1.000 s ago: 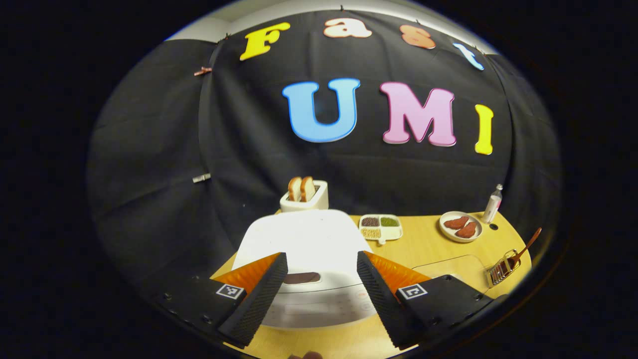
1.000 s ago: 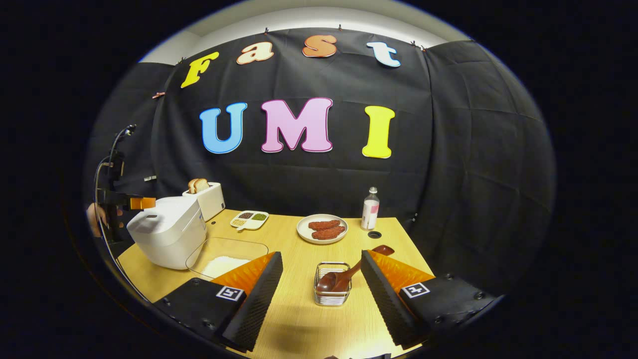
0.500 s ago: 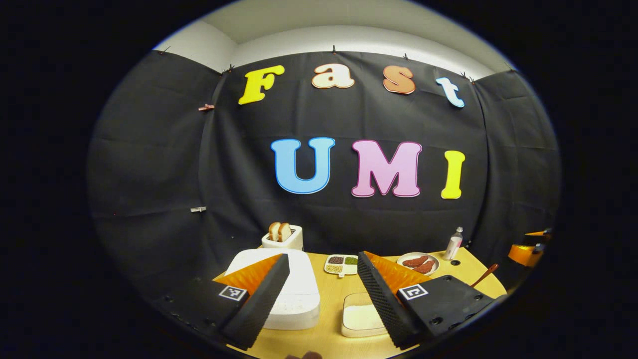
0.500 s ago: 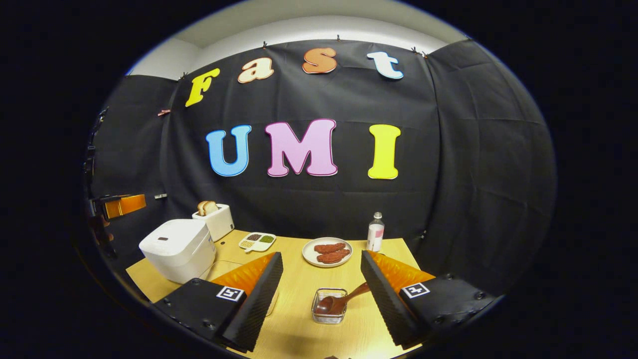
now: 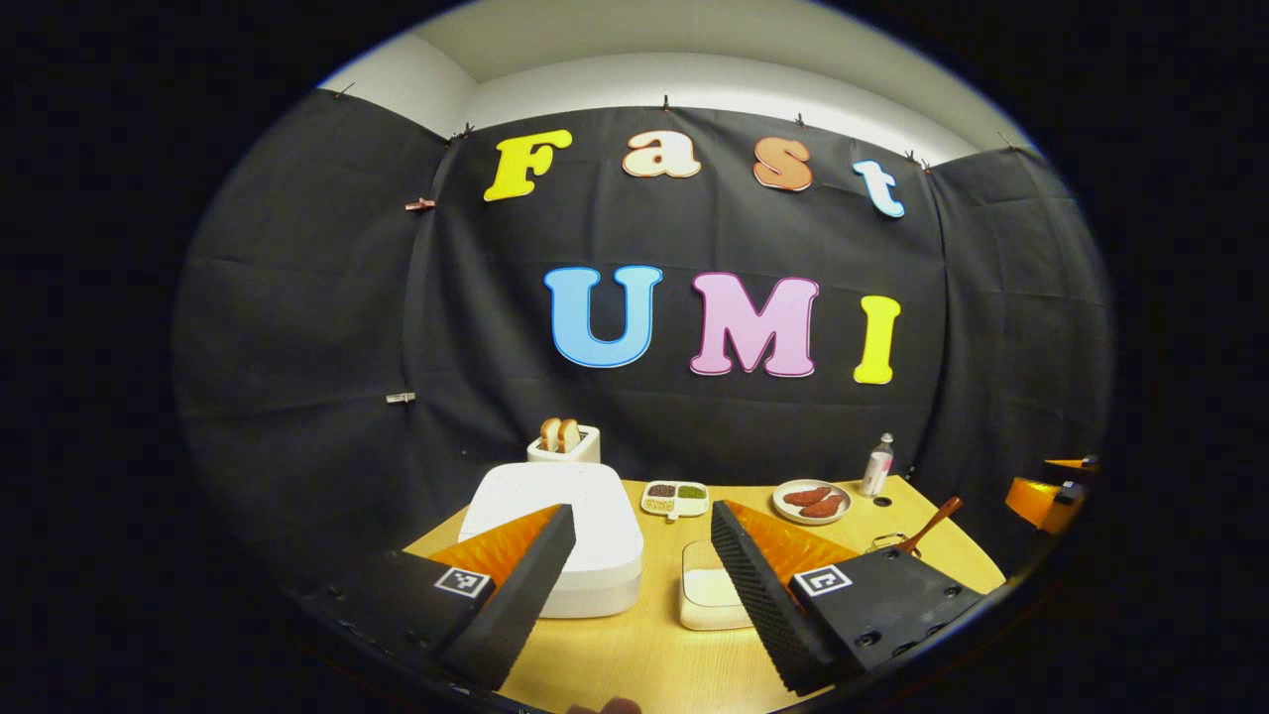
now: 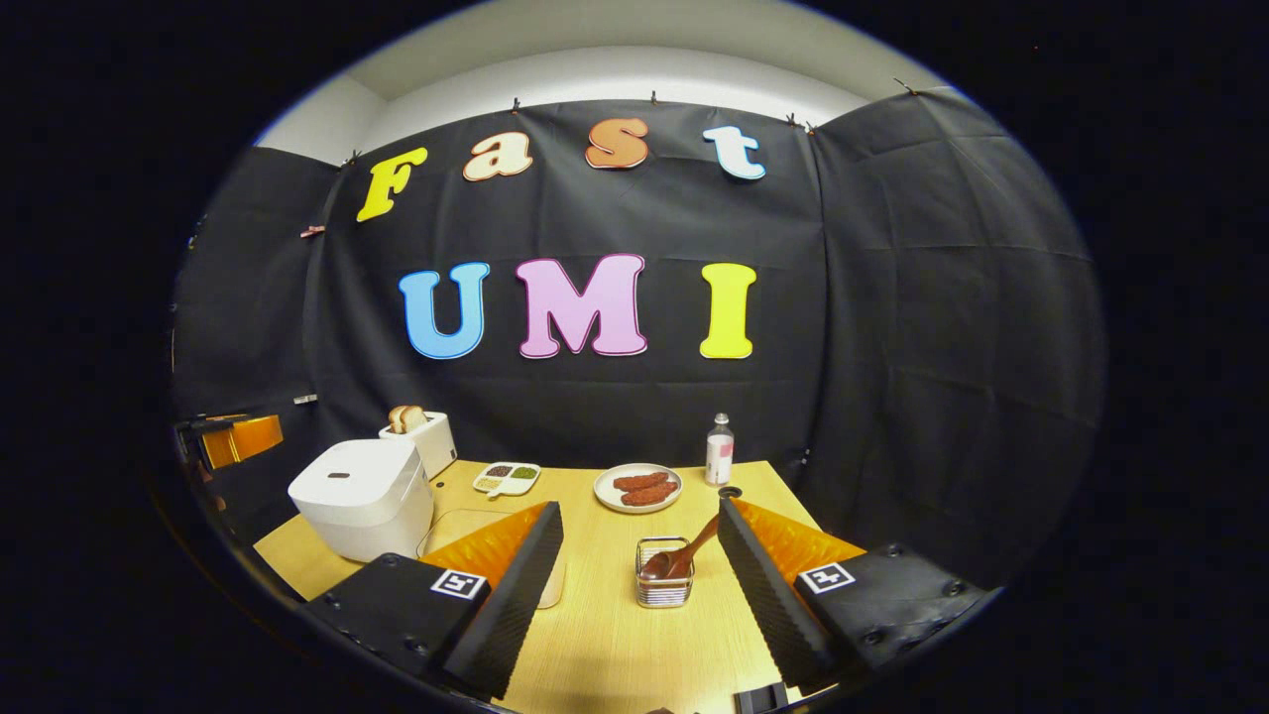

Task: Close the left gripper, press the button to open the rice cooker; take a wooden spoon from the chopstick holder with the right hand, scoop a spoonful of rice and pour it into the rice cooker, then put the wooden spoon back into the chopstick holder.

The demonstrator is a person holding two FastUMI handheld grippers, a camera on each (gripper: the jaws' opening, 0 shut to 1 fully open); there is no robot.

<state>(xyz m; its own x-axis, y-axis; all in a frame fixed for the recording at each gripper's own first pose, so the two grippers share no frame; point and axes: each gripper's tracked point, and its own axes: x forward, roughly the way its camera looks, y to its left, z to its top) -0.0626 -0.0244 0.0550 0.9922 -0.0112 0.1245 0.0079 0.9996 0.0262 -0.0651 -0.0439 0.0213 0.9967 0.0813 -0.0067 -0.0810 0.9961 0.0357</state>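
Note:
The white rice cooker (image 5: 565, 540) (image 6: 362, 496) stands shut at the left end of the wooden table (image 6: 605, 645). My left gripper (image 5: 634, 620) is open, held back from the cooker and above the table's near edge. A clear dish of rice (image 5: 709, 595) lies just right of the cooker. The wire chopstick holder (image 6: 664, 585) stands in the middle front, with the brown wooden spoon (image 6: 684, 555) leaning out of it. My right gripper (image 6: 634, 620) is open, a little behind the holder. The left gripper (image 6: 233, 441) shows at the far left of the right gripper view.
A white toaster with bread (image 5: 563, 441) stands behind the cooker. A divided tray of grains (image 6: 506, 478), a plate with brown meat pieces (image 6: 637, 487) and a small bottle (image 6: 719, 449) line the back of the table. The black cloth wall rises behind.
Both grippers have pulled back from the table and tilted up. The rice cooker and the chopstick holder now look smaller and farther off. Both stay open.

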